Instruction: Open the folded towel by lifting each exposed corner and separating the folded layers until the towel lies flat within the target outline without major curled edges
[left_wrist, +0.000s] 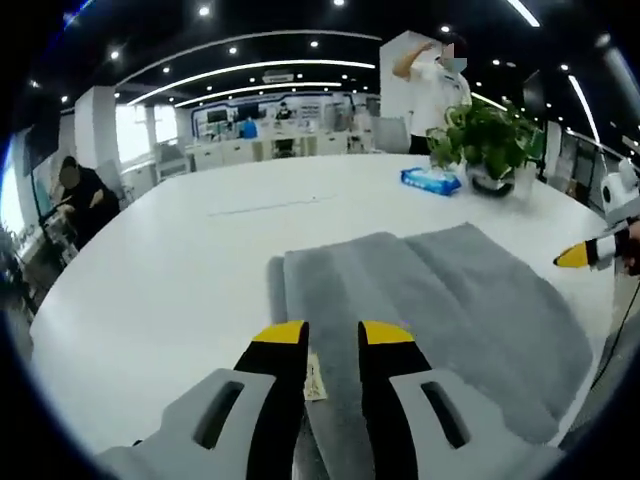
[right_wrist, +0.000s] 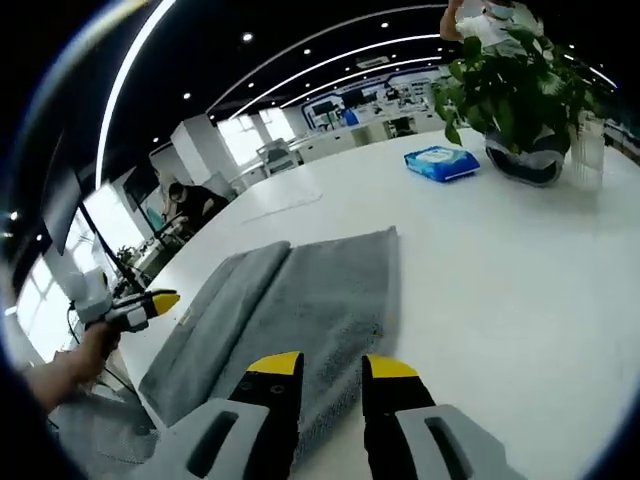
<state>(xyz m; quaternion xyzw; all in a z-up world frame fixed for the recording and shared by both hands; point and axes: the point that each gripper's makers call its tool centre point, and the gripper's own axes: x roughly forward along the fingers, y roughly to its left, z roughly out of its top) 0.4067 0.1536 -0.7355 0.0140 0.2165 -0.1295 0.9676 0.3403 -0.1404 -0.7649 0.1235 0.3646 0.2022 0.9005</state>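
Grey towel lay on the white bench, still partly folded: a lengthwise fold ran along it, with one long strip doubled over so a soft ridge showed down the middle. Pile looked even, edges mostly straight, no strong curls seen. A small pale label showed at the near edge in the left gripper view. In the right gripper view the towel reached the near bench edge, one long side raised as a rolled fold.

Left gripper hovered over the near end of the towel, its yellow-tipped fingers parted by a narrow gap with nothing between them. Right gripper sat low over the opposite end, fingers likewise apart and empty; whether they touched the cloth could not be told.

Containers: a pot at the far side of the bench held a green leafy plant. A blue wipes pack lay just beside it. Both were well apart from the towel.

A person stood beyond the bench.
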